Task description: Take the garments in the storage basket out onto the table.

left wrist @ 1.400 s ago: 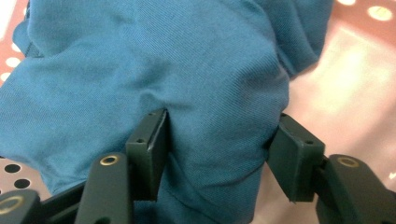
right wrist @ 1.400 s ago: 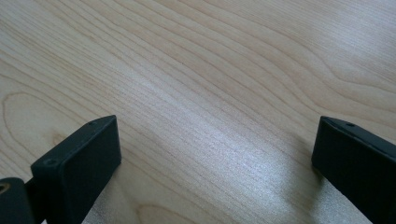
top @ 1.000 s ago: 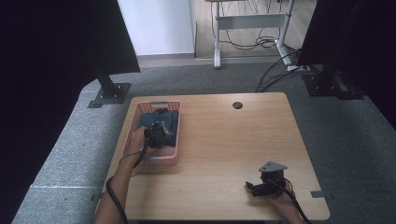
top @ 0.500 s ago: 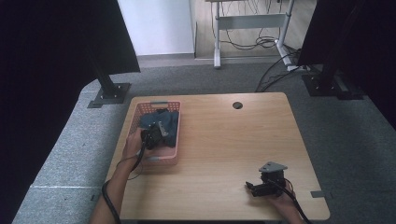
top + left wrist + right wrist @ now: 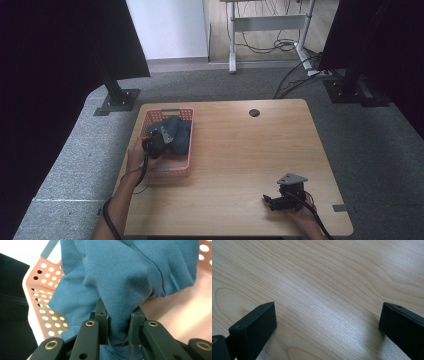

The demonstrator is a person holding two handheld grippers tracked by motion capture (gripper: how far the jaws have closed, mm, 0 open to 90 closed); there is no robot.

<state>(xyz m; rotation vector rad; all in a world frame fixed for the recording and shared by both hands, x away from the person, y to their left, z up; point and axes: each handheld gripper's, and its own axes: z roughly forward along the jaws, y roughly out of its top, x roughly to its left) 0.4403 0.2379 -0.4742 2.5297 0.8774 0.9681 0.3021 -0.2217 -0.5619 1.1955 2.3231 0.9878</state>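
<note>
Blue cloth (image 5: 120, 277) pinched by the left gripper (image 5: 117, 325) inside the pink basket (image 5: 155, 116).

Its jaws have just been closing and now clench a fold of the cloth above the perforated basket, at the table's (image 5: 240, 150) left side. The right gripper (image 5: 275, 201) rests near the front right edge, jaws spread wide over bare wood, grasping nothing. No brand, label or writing is legible. Surface: light wood-grain table with one round cable hole (image 5: 254, 112); grey carpet, desk legs and cables behind.
</note>
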